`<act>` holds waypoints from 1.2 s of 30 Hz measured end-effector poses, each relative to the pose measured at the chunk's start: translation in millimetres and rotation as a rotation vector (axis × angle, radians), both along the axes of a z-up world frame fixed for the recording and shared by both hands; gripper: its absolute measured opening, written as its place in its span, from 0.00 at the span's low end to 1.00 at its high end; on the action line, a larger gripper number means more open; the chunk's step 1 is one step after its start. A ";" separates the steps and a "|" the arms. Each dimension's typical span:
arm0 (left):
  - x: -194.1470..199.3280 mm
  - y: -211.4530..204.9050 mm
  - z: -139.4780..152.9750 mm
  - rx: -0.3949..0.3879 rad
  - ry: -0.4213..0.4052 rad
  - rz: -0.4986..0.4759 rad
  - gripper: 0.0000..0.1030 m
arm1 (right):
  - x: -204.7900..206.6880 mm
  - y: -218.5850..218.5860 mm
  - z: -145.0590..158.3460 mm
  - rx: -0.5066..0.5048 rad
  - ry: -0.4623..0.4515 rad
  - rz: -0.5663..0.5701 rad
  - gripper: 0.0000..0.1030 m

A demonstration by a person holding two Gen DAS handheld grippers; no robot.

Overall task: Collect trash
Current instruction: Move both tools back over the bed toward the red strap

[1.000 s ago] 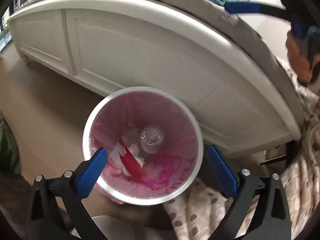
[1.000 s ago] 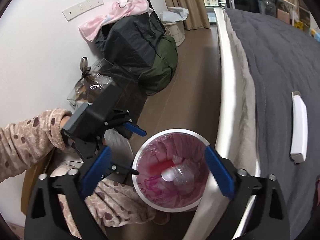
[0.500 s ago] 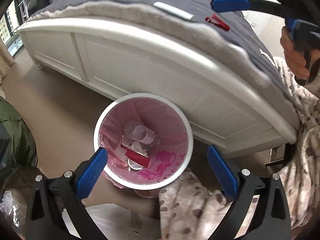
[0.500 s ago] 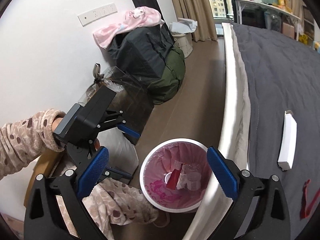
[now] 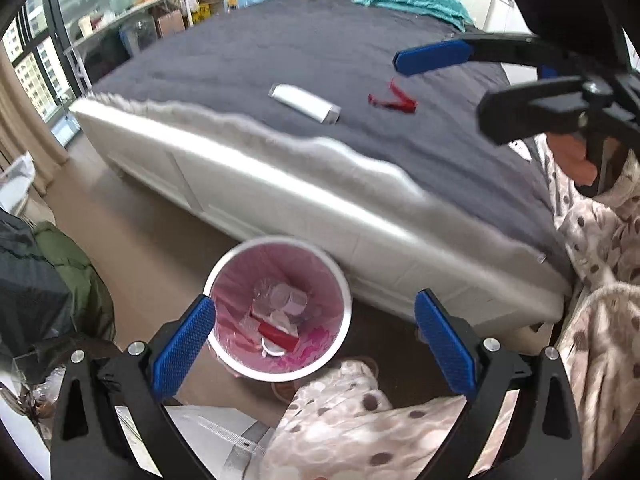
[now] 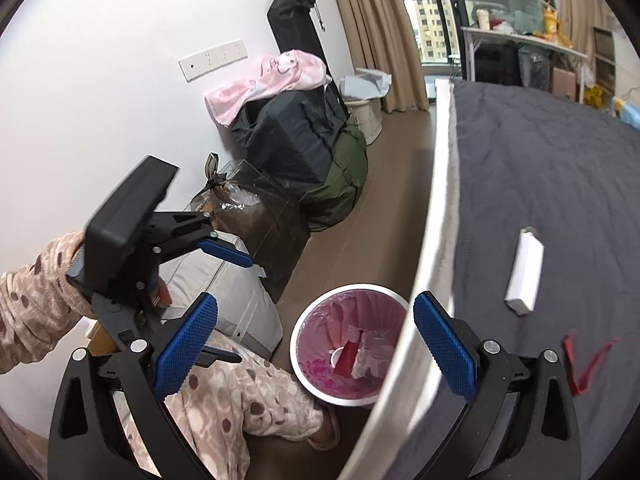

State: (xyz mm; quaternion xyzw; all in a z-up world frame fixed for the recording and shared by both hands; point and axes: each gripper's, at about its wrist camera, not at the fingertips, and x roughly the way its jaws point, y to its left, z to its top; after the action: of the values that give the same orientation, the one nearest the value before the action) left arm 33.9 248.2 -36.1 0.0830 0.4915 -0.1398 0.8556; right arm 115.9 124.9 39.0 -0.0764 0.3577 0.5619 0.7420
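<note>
Trash remaining to collect, a white rectangular cardboard box (image 5: 306, 103) and a crumpled red wrapper (image 5: 393, 100), lies near each other on the dark grey quilted bedspread (image 5: 280, 60), well apart from both grippers. On the brown floor beside the white bed frame (image 5: 280, 196) stands a round white bin with a pink liner (image 5: 279, 307), holding a clear plastic bottle (image 5: 282, 296) and a red packet (image 5: 278, 333). Left gripper (image 5: 314, 346) and right gripper (image 6: 316, 346), each blue-padded, hang above the bin with jaws spread wide and empty.
</note>
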 end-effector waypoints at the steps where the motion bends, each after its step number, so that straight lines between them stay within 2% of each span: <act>1: -1.2 -6.3 4.7 -0.001 -0.011 0.006 0.95 | -1.3 -6.1 2.4 0.007 -0.002 -0.005 0.93; 12: 1.2 -67.5 37.8 -0.006 -0.075 0.104 0.95 | 0.3 -94.9 12.4 0.056 -0.002 -0.150 0.93; 19: 15.2 -97.1 49.1 -0.020 -0.108 0.236 0.95 | 35.6 -151.9 -2.3 0.076 0.033 -0.347 0.93; 25: 31.1 -110.4 54.5 -0.038 -0.129 0.370 0.95 | 70.9 -179.2 -20.9 0.061 0.039 -0.469 0.93; 28: 41.5 -111.9 53.0 -0.057 -0.135 0.442 0.95 | 91.9 -178.6 -37.5 0.005 0.015 -0.506 0.93; 32: 59.2 -110.5 43.0 -0.095 -0.116 0.523 0.95 | 116.8 -169.6 -64.7 -0.073 0.007 -0.485 0.91; 36: 68.4 -108.5 35.5 -0.130 -0.095 0.557 0.95 | 140.2 -143.4 -101.0 -0.197 -0.045 -0.421 0.79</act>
State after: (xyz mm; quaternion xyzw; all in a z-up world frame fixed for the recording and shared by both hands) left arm 102.3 139.7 -0.6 -0.1040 0.4447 0.0735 0.8866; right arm 256.0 -18.5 -62.1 -0.0845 0.4023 0.3554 0.8395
